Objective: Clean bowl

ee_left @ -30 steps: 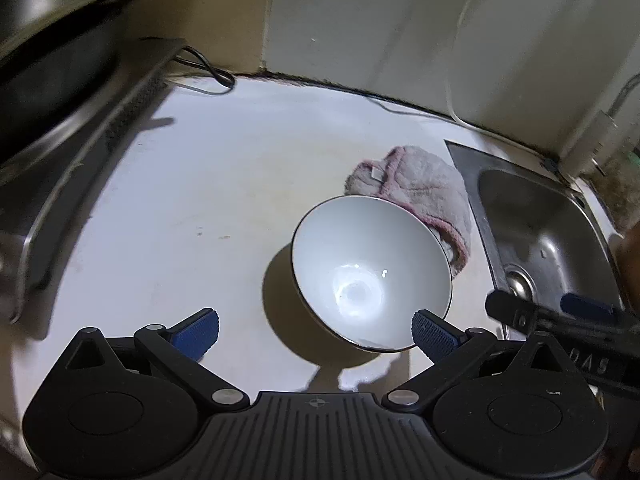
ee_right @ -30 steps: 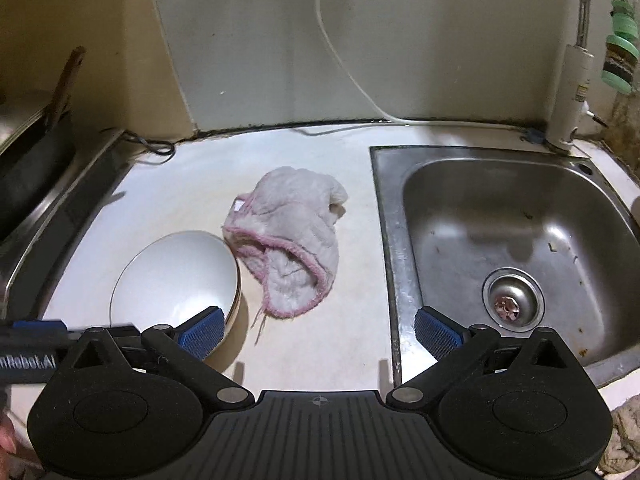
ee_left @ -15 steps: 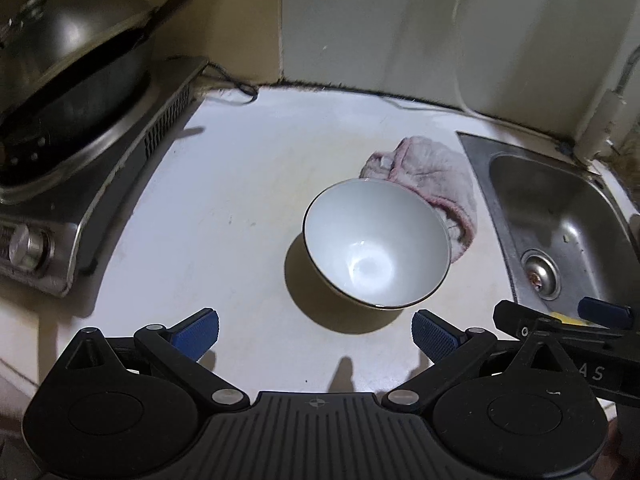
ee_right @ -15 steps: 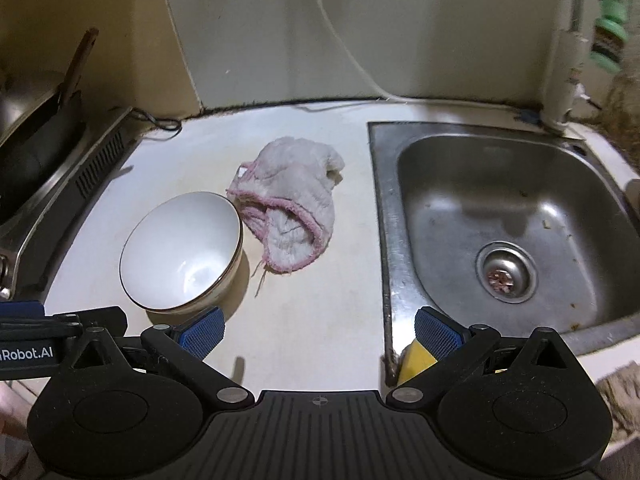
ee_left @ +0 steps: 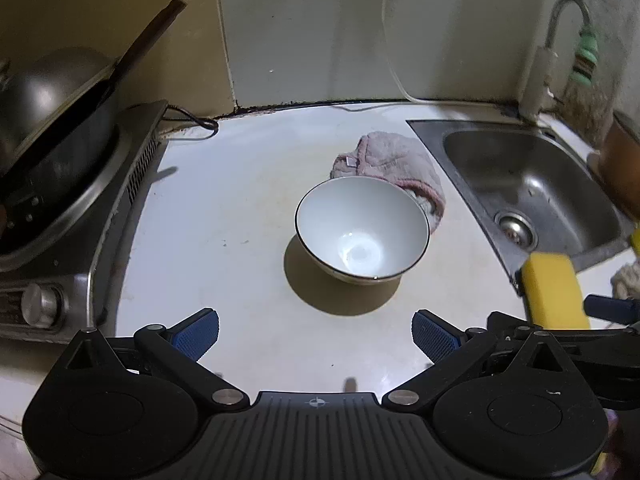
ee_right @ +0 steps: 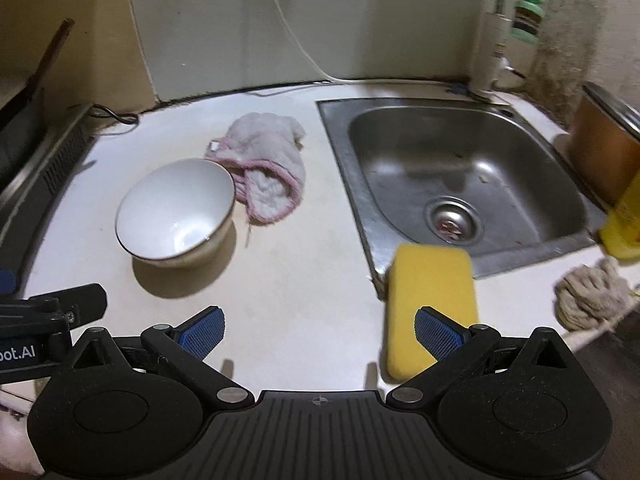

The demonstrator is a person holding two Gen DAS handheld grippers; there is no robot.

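Far left of the left claw (ee_left: 316,334) sits a stove (ee_left: 80,216) with a dark wok (ee_left: 52,120) on it, a knob (ee_left: 40,304) at its front. The left claw hangs over the counter (ee_left: 224,200) with its blue pads spread wide and nothing between them. Straight ahead of it, well clear of the pads, stands the bowl (ee_left: 362,232): white, deep and round, upright, with a thin dark rim and a glossy wet-looking highlight at the bottom; it looks empty. A pink-edged cloth (ee_left: 394,168) lies just behind the bowl, touching or nearly touching its far side. From the right claw (ee_right: 318,332), the bowl is ahead and to the left, and the cloth ahead. This claw is also wide open and grips nothing. A yellow sponge (ee_right: 432,304) lies on the counter just ahead of its right pad, at the sink's near corner. The steel sink (ee_right: 460,168) spreads ahead to the right, a tap (ee_right: 496,36) behind it and a rag (ee_right: 588,300) at far right.
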